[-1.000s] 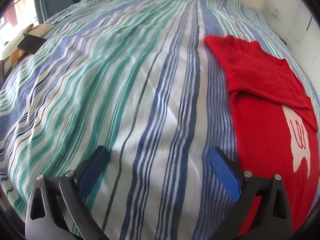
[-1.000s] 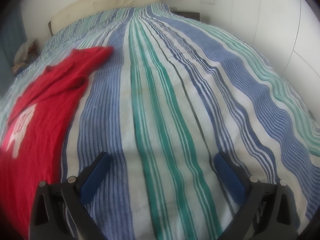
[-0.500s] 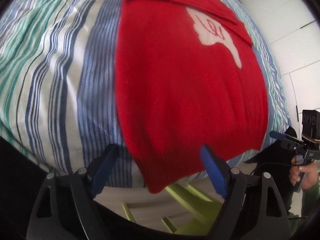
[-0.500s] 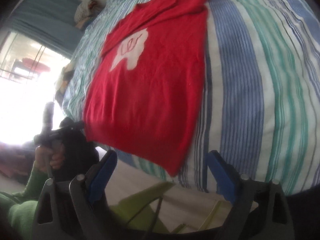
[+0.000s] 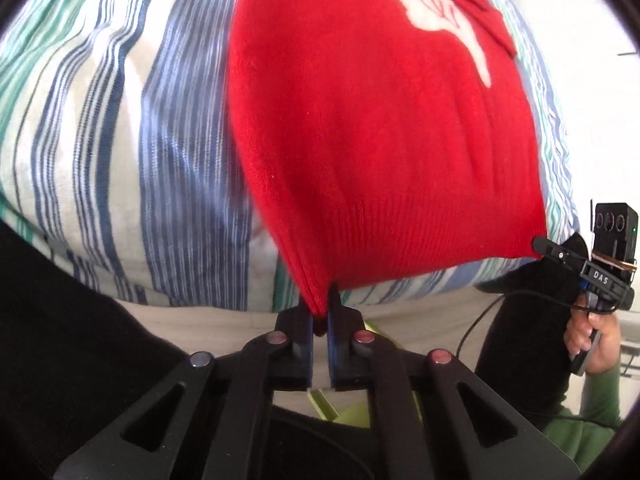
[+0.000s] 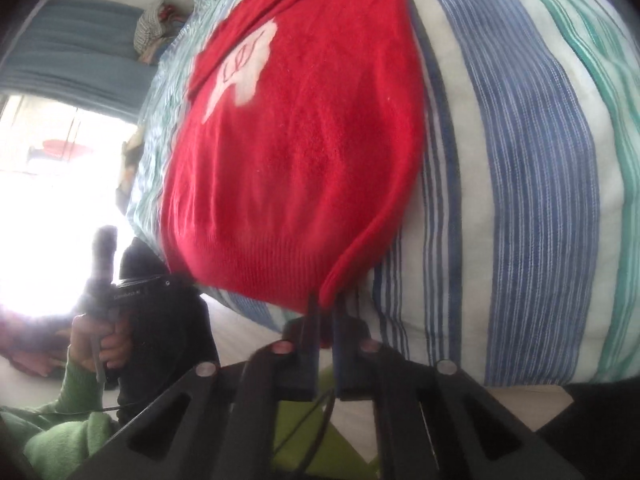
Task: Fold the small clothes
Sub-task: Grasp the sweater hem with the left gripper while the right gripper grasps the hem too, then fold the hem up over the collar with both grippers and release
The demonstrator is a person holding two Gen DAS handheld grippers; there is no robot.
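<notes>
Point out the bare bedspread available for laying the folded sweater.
Bare striped bedspread lies right of the red sweater, and more on its left. Crowded: the bed's near edge, where left claw and right claw pinch the hem.

The red knitted sweater (image 5: 372,132) is showing a soft, fuzzy matt surface, ribbed along its near hem. The blue, green and white striped woven bed cover (image 5: 132,128) is looking matt and coarse. The black plastic left claw (image 5: 319,336) is gleaming slightly.

Sweater (image 5: 376,128) on the bed (image 5: 120,120), hem over its near edge, pile (image 6: 154,30) seemingly behind
</notes>
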